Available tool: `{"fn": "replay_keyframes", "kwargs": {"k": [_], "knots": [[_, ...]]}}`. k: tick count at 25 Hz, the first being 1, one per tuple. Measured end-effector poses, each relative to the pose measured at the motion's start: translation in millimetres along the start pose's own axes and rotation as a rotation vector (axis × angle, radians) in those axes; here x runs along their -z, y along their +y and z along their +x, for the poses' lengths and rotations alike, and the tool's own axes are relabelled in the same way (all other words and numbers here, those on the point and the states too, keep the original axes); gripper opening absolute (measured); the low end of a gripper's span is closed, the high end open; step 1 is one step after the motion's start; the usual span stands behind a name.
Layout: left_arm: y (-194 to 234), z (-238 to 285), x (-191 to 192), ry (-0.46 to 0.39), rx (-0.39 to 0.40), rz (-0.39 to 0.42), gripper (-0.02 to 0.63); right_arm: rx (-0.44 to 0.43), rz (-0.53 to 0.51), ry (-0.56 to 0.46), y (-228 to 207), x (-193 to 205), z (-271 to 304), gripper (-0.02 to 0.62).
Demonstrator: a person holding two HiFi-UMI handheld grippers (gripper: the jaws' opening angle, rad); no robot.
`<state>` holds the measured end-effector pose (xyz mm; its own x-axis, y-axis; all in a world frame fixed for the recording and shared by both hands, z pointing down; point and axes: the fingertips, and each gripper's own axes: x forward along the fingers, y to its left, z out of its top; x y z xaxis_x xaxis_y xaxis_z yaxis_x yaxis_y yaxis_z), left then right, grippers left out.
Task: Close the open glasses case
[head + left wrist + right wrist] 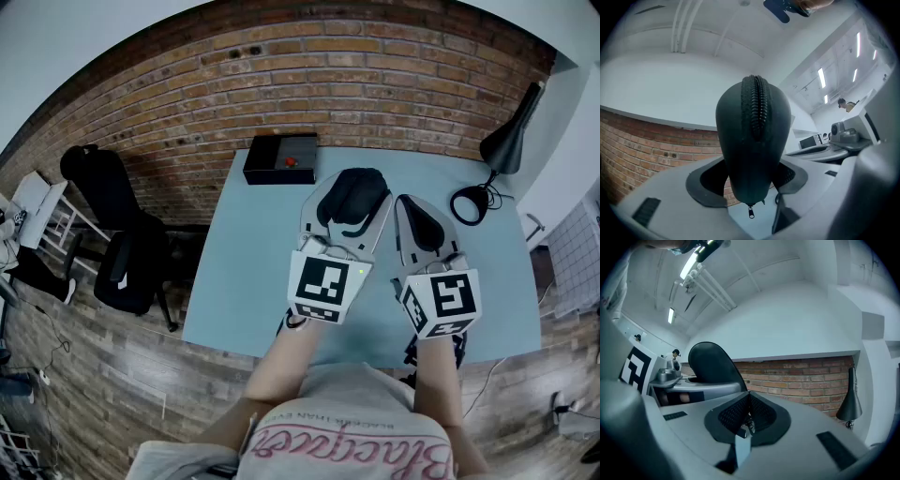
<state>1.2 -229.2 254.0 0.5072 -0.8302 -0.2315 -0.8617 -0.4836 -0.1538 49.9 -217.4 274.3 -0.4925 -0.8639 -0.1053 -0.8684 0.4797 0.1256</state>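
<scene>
Black zippered glasses case (359,195) is seen in the head view clamped between the jaws of the left gripper (352,202) over the light blue table (244,272), with the right gripper (414,214) just beside it. In the left gripper view, the case is pinched between the dark pads (705,180), its zipper teeth meeting along the ridge and the small metal pull (751,213) dangling. In the right gripper view, the jaws are pressed together.

Black oval glasses case (753,136), zip teeth meeting along its edge, pull dangling, clamped in left gripper (354,199)
</scene>
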Motion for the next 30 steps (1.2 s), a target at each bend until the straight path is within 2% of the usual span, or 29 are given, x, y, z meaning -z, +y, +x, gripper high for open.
{"fn": "replay_keyframes", "kwargs": {"k": [10,15,18,22,30], "knots": [[-2.2,0.9,4.2,0.005,0.007,-0.006,0.262,0.014,-0.007,0.023,-3.6,8.0,1.3,0.018],[0.6,0.3,3.6,0.002,0.004,-0.014,0.262,0.001,0.03,0.002,-4.1,8.4,-1.4,0.018],[7.2,-0.8,3.2,-0.001,0.002,-0.046,0.262,0.008,0.029,0.008,-5.3,10.4,-2.1,0.02],[13.1,-2.7,-2.2,-0.018,0.026,-0.145,0.262,0.011,0.046,0.008,-7.4,12.8,-3.5,0.02],[31.7,-5.7,2.3,-0.04,0.054,-0.523,0.262,0.0,0.043,0.007,-5.2,11.0,-3.7,0.02]]}}
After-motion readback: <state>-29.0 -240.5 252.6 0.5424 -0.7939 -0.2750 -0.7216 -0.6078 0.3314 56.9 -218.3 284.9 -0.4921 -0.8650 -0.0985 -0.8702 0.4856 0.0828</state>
